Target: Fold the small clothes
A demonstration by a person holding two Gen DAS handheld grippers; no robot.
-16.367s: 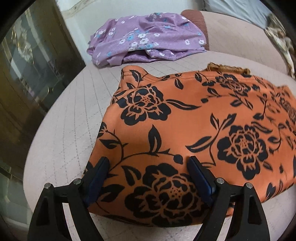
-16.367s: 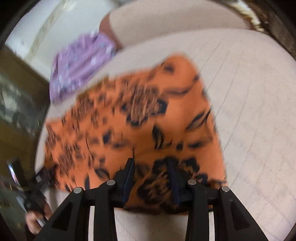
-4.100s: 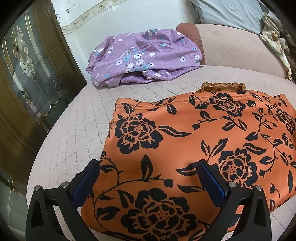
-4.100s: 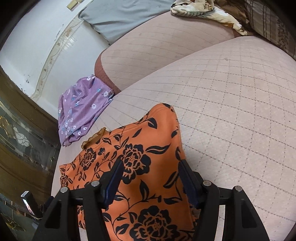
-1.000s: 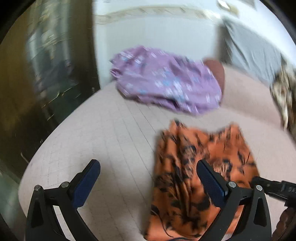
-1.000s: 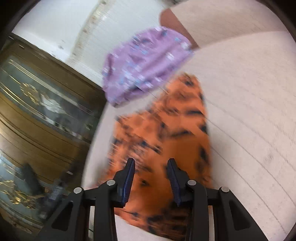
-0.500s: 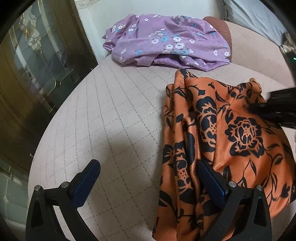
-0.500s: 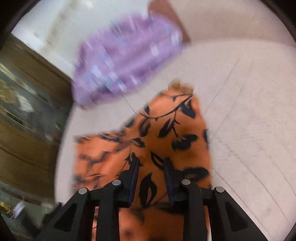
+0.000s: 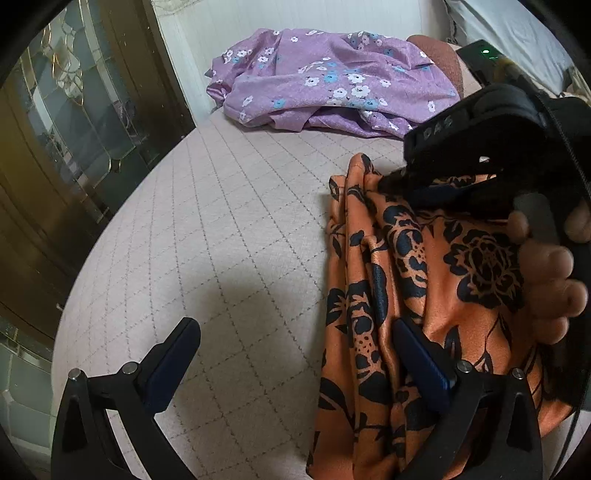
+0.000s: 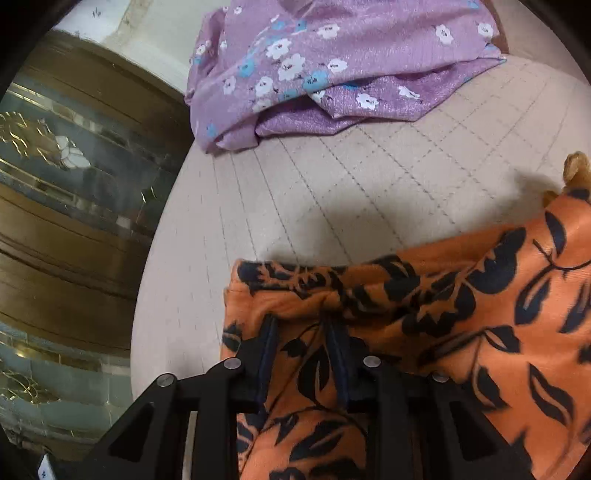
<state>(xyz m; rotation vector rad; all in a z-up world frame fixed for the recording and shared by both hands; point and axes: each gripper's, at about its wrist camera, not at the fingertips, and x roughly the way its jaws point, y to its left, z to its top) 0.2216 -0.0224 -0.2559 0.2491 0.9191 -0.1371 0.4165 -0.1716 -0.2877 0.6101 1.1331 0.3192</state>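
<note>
Orange floral cloth [image 9: 436, 280] lies bunched on the quilted bed [image 9: 221, 236], and your right gripper [image 10: 303, 343] is clamped on its gathered edge, likely so the fold travels as one layer. Your left gripper [image 9: 295, 354] hangs spread wide, one finger against the cloth's near side (nothing pinched), seemingly ready to steady or take a corner. Purple flowered clothing [image 9: 325, 81] sits well apart by the wall, out of the working space.

A dark wooden door [image 9: 74, 155] with leaded glass panes stands left of the quilted pink cushion [image 9: 221, 240]. White wall [image 9: 295, 18] behind.
</note>
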